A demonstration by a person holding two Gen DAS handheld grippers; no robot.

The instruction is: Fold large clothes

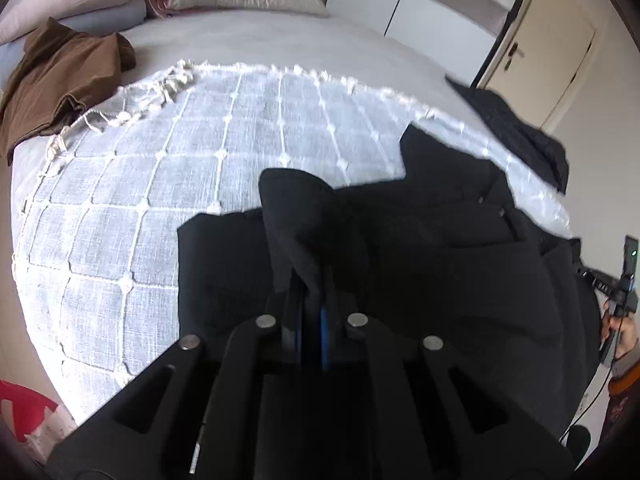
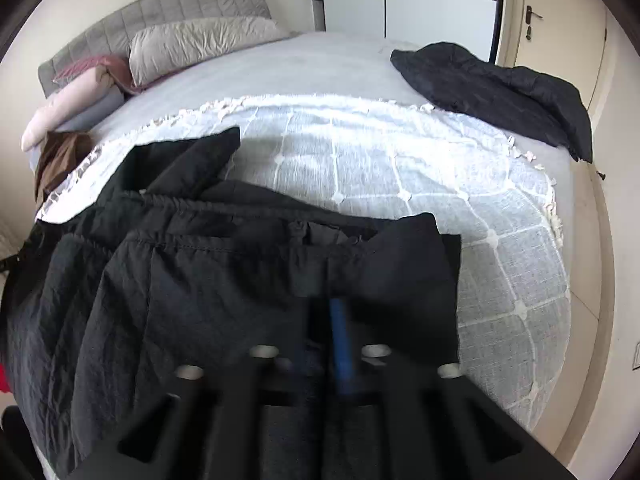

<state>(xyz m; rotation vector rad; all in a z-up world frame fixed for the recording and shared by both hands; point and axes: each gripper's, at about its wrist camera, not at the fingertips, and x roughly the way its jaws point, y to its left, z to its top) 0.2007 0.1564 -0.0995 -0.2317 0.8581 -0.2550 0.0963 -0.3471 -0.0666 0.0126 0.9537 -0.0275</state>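
Folding looks barely begun: the black garment lies rumpled on the bed's white throw, the left gripper and right gripper each clamped on an edge of it, every fold still to make

A wide bed in pale grey sheeting fills the room, topped by a white fringed throw with a raised grid. A grey padded headboard and pillows are seen at the far left. White wardrobe doors and a cream door are seen far right, lit by daylight.
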